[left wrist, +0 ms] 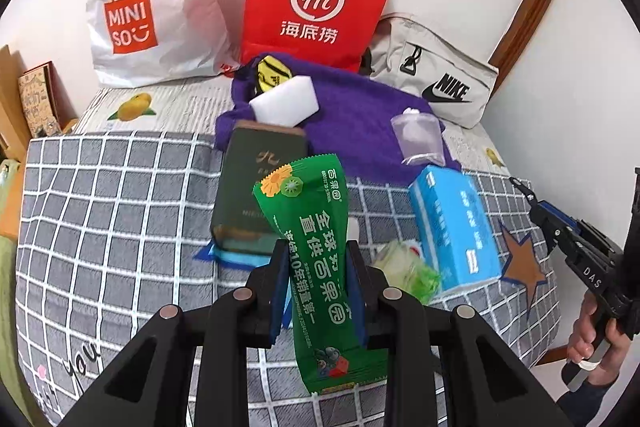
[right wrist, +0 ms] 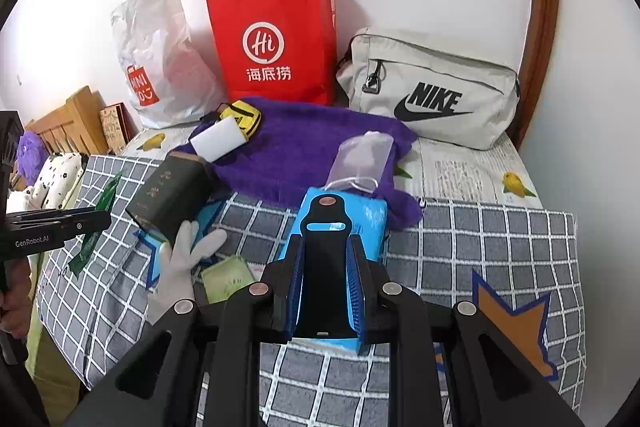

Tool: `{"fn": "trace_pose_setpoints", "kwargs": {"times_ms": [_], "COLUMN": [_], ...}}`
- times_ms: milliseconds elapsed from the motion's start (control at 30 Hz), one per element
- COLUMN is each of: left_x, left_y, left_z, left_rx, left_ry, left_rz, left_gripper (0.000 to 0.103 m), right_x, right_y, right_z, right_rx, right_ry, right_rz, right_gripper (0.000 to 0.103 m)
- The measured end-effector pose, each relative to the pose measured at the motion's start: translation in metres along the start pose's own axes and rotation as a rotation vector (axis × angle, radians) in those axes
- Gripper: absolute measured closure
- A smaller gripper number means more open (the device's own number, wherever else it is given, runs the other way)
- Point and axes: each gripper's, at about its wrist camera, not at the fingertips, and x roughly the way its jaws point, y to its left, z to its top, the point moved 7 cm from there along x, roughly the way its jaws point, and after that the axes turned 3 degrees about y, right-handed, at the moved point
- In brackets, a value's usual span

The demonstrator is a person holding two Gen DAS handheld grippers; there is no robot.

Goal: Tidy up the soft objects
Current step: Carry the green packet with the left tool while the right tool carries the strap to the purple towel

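Note:
My left gripper [left wrist: 318,269] is shut on a green snack packet [left wrist: 316,251] and holds it upright above the checked grey pillow [left wrist: 120,227]; it also shows at the left of the right wrist view [right wrist: 96,223]. My right gripper [right wrist: 326,267] is open over a blue tissue pack [right wrist: 372,223], its jaws apart with nothing between them. A purple fuzzy cloth [right wrist: 304,147] lies behind, with a white sponge [right wrist: 218,139], a yellow pouch [right wrist: 244,115] and a clear small bag [right wrist: 362,157] on it. A grey glove [right wrist: 180,267] and a pale green packet [right wrist: 226,277] lie on the pillow.
A dark green box [right wrist: 168,193] lies tilted on the pillow. A red paper bag [right wrist: 276,43], a white Miniso bag [right wrist: 160,67] and a grey Nike bag [right wrist: 432,91] stand against the wall. A wooden headboard [right wrist: 68,125] is at the left.

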Motion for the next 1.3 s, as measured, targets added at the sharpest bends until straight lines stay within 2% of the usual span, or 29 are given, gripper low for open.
{"fn": "trace_pose_setpoints", "kwargs": {"times_ms": [567, 1033, 1300], "left_x": [0.025, 0.083, 0.126], "left_y": [-0.005, -0.012, -0.022], "left_z": [0.067, 0.122, 0.144], "left_rx": [0.028, 0.052, 0.067], "left_ry": [-0.016, 0.027, 0.076], "left_rz": [-0.002, -0.025, -0.031], "left_gripper": [0.077, 0.077, 0.077], "right_x": [0.042, 0.101, 0.149], "right_y": [0.000, -0.009, -0.010], "right_z": [0.057, 0.094, 0.105], "right_rx": [-0.003, -0.011, -0.022], "right_ry": [0.001, 0.046, 0.105], "right_rz": [0.034, 0.047, 0.069], "right_gripper": [0.082, 0.082, 0.082]}}
